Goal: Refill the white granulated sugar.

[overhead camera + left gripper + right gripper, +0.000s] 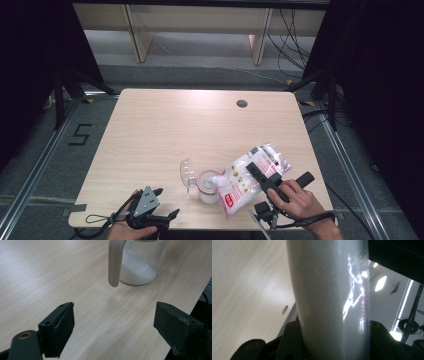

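A clear jar (pixel 208 186) with white granules in its bottom stands near the table's front edge, its hinged lid (pixel 188 172) swung open to the left. My right gripper (pixel 260 172) is shut on a clear bag of white granules (pixel 250 177) with red print, held tilted so its lower corner meets the jar's mouth. In the right gripper view the bag (pixel 329 297) sits squeezed between both fingers (pixel 292 337). My left gripper (pixel 166 203) stands open at the front left, apart from the jar. In the left gripper view the jar (pixel 140 267) and its pale handle (pixel 115 262) lie ahead of the open left gripper (pixel 115 325).
The wooden table (pixel 165 130) has a round cable hole (pixel 242 103) at the back right. Its front edge runs just under both hands. Black stands flank the table and a "5" mark (pixel 80 134) is taped on the floor at left.
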